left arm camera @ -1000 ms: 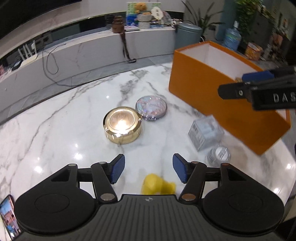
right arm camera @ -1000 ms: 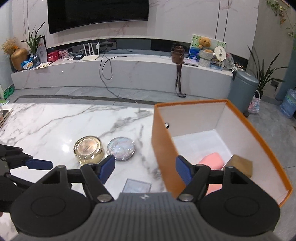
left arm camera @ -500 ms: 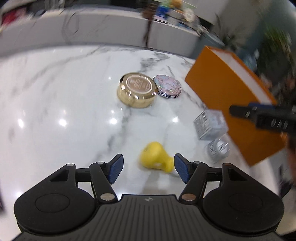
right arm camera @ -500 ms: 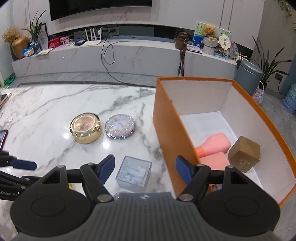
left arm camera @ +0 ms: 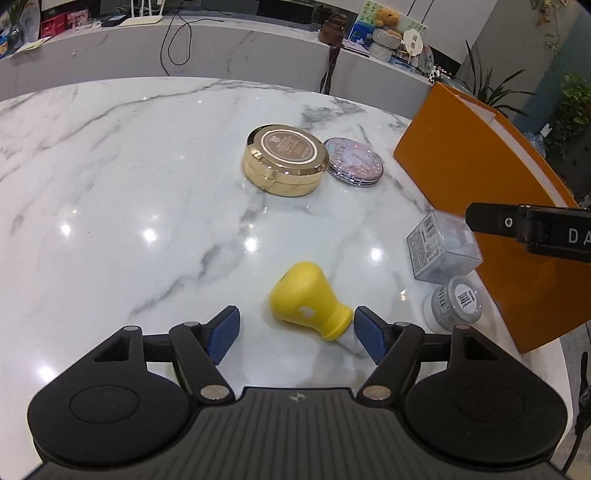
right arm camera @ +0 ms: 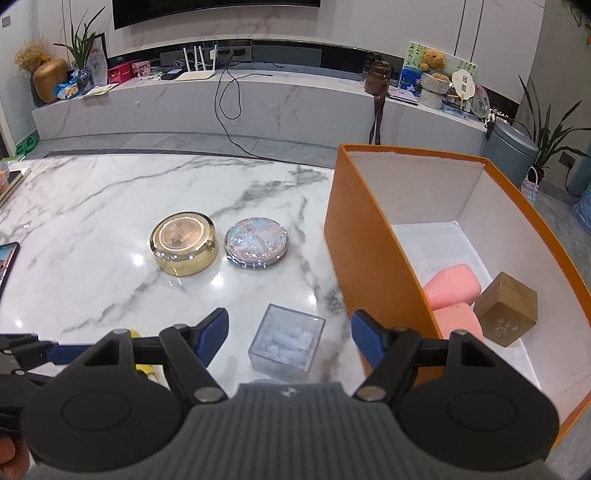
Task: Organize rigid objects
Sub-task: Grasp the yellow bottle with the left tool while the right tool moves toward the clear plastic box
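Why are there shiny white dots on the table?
Left wrist view: the dots are lamp glare on the glossy marble table, near the yellow bottle. Right wrist view: similar glare beside the gold tin; the fisheye lens bends the orange box.

Home living room: wall television (right arm camera: 216,33), marble media bench (right arm camera: 258,107), houseplants (right arm camera: 550,136).

White grey-veined marble table (left arm camera: 110,184), yellow bottle (left arm camera: 306,299) lower centre, gold round tin (left arm camera: 284,164), glittery pastel compact (left arm camera: 352,162), orange box (right arm camera: 373,266) white inside, pink items (right arm camera: 452,286), blue-padded black gripper fingers (left arm camera: 221,332).
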Action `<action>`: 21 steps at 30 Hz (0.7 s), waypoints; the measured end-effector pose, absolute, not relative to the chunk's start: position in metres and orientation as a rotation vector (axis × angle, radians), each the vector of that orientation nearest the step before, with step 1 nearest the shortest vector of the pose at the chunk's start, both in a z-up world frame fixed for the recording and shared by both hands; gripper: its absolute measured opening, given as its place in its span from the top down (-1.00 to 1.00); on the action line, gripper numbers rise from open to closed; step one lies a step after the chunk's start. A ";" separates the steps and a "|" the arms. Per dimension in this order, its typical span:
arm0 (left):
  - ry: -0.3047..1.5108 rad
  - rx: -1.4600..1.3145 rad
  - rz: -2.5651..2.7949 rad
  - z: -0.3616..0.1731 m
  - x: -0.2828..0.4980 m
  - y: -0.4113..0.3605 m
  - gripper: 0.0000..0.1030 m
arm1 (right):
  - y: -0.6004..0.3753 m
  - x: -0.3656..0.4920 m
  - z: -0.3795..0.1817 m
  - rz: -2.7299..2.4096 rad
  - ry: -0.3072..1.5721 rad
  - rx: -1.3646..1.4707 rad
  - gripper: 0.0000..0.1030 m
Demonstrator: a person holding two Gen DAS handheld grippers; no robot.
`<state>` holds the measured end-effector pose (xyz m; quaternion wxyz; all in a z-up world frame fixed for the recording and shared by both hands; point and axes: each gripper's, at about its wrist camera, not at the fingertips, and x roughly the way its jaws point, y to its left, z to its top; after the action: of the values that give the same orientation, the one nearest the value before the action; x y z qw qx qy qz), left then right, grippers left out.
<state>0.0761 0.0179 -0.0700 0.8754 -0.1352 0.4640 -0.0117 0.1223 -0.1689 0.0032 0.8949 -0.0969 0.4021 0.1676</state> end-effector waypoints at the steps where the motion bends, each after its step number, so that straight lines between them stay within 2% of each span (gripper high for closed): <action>1: 0.964 -0.278 -0.022 -0.070 0.078 0.017 -0.63 | -0.170 0.123 0.003 0.347 0.834 -0.199 -0.42; 7: 0.938 -0.185 -0.029 -0.072 0.093 0.006 -0.62 | -0.174 0.125 0.000 0.338 0.837 -0.196 -0.42; 9: 0.923 -0.164 -0.049 -0.073 0.095 0.003 -0.40 | -0.174 0.126 -0.001 0.334 0.836 -0.200 -0.42; 10: 0.917 -0.154 -0.065 -0.072 0.095 0.003 -0.20 | -0.174 0.127 -0.002 0.332 0.837 -0.203 -0.42; 11: 0.915 -0.144 -0.077 -0.072 0.097 0.002 -0.14 | -0.175 0.127 -0.002 0.330 0.838 -0.205 -0.42; 21: 0.924 -0.169 -0.141 -0.069 0.102 0.014 -0.13 | -0.172 0.126 -0.005 0.334 0.833 -0.205 -0.44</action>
<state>0.1022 0.0143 -0.0695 0.8892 -0.0813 0.4450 -0.0680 0.1256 -0.1718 -0.0054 0.8960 -0.0991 0.4019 0.1610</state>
